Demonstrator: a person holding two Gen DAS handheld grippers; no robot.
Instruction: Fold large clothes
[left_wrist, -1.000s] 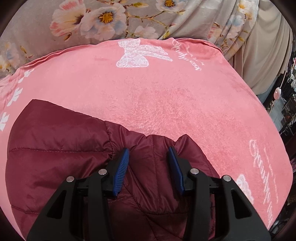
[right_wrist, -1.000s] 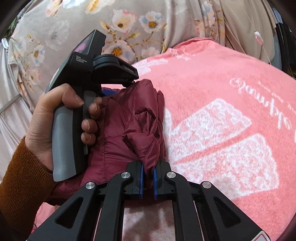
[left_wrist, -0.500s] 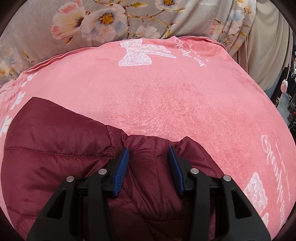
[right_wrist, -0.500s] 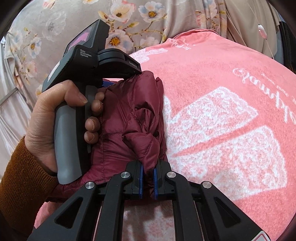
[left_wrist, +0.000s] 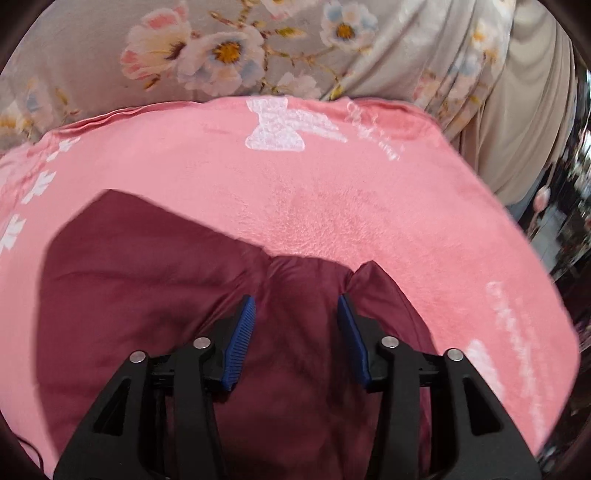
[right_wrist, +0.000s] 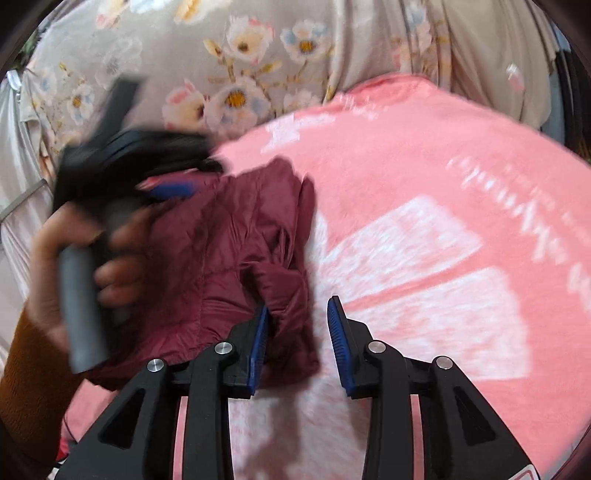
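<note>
Both tongs stand spread over a maroon quilted jacket (left_wrist: 155, 295) bunched on a pink blanket (left_wrist: 332, 199). The left tongs (left_wrist: 295, 314) sit low in the left wrist view with padded cloth between the blue pads but not pinched. In the right wrist view the right tongs (right_wrist: 297, 321) gape at lower centre, a puffy fold (right_wrist: 288, 291) touching only the left-hand pad. The jacket fills the lower left of the left wrist view and the centre left of the right wrist view, where the person's left hand (right_wrist: 74, 266), blurred, grips the other tool's handle at the jacket's far side.

With neither pair holding, the slick, springy padding could puff open and undo the fold; a hasty regrasp might catch only the top layer and drag the bundle askew. A floral curtain (right_wrist: 240, 74) hangs beyond the blanket along the top of the frame. The raised hand and handle stand over the jacket's left part, crowding any reach there.
</note>
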